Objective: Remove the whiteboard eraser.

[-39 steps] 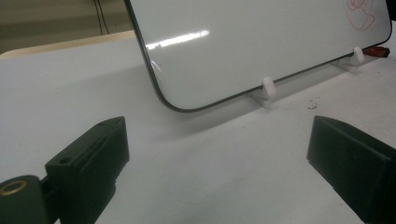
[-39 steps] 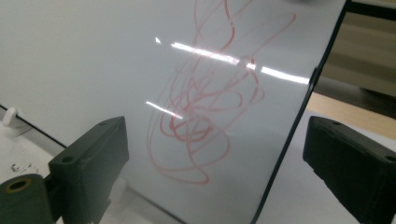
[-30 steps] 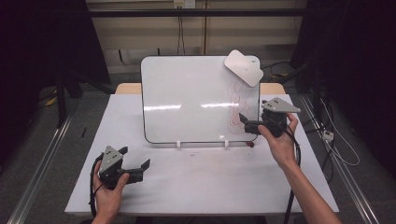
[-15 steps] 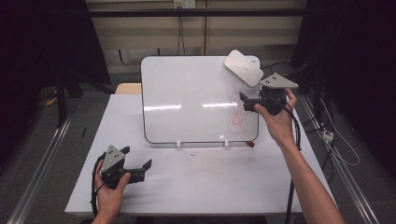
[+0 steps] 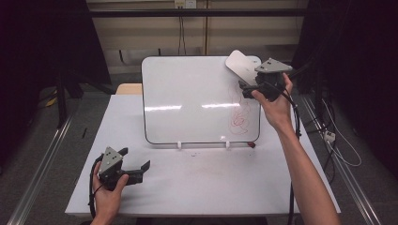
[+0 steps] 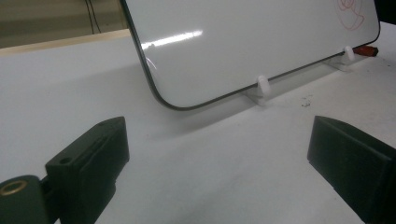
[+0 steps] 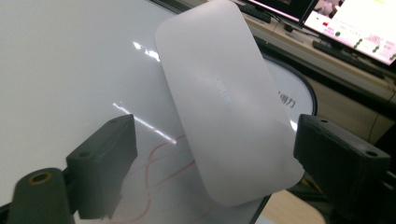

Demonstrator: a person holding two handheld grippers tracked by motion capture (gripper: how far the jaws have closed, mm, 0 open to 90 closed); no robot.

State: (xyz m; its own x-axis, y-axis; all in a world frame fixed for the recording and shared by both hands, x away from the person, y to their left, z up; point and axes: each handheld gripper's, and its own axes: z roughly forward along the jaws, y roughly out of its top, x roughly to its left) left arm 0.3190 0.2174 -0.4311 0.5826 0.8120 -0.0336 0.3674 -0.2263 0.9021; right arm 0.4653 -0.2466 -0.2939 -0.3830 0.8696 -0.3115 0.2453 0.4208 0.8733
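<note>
Both tongs are gaping apart: I'm holding the right tongs [image 5: 245, 87] just short of the eraser [image 7: 229, 100] on the whiteboard's [image 5: 187, 93] top right corner, resting the left tongs [image 5: 136, 165] on the desk [image 5: 211, 183] before it.

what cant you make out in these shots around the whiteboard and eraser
- Whiteboard top right corner: covered by the eraser in the right gripper view.
- Red scribble: cut off by the top edge in the left gripper view, partly behind the eraser in the right gripper view.
- Eraser lettering: too faint to read.
- Small red thing at the board's foot: too small to identify.
- Right gripper: whether it touches the eraser is unclear from the high view.
</note>
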